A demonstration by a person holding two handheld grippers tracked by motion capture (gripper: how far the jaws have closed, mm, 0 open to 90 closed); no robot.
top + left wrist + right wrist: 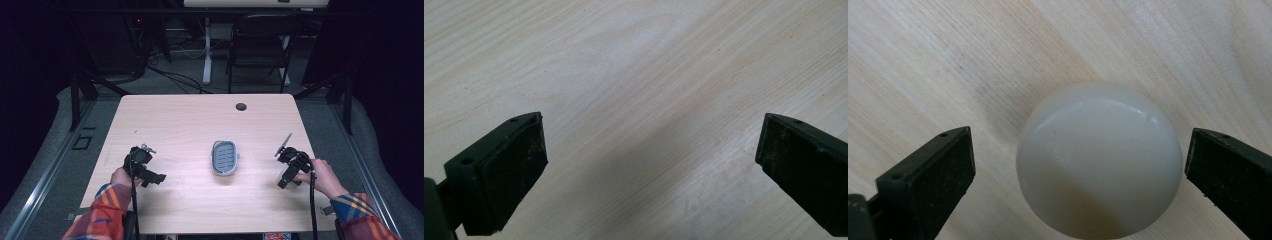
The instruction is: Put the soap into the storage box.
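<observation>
1. The right tool (1078, 165) sits low over the bench (190, 120) with its jaws spread wide, and a white ball (1099, 162) lies right between them. There's a gap on both sides, so nothing is squeezing it yet. Looks to me like a lineup for a grab.
2. The ball rests on the wood, close under the camera in the right gripper view. From the high view I can't pick it out; the right tool (290, 167) and the hand (322, 177) behind it cover that spot near the bench's right edge.
3. The left tool (649, 155) is also wide open, with nothing between its jaws but bare wood grain. In the high view it's parked at the left side (142, 167), well apart from everything else, so I'd guess it's just waiting its turn.
4. In the middle of the bench there's a small grey tray (224, 157) with a slotted blue insert, long side running away from the person. It's roughly between the two tools, which makes sense if the ball is meant to end up there, but that's my guess.
5. What's needed next, I'd say: close evenly on the widest part of the ball, since a round smooth thing will squirt out if it's pinched off-center.
</observation>
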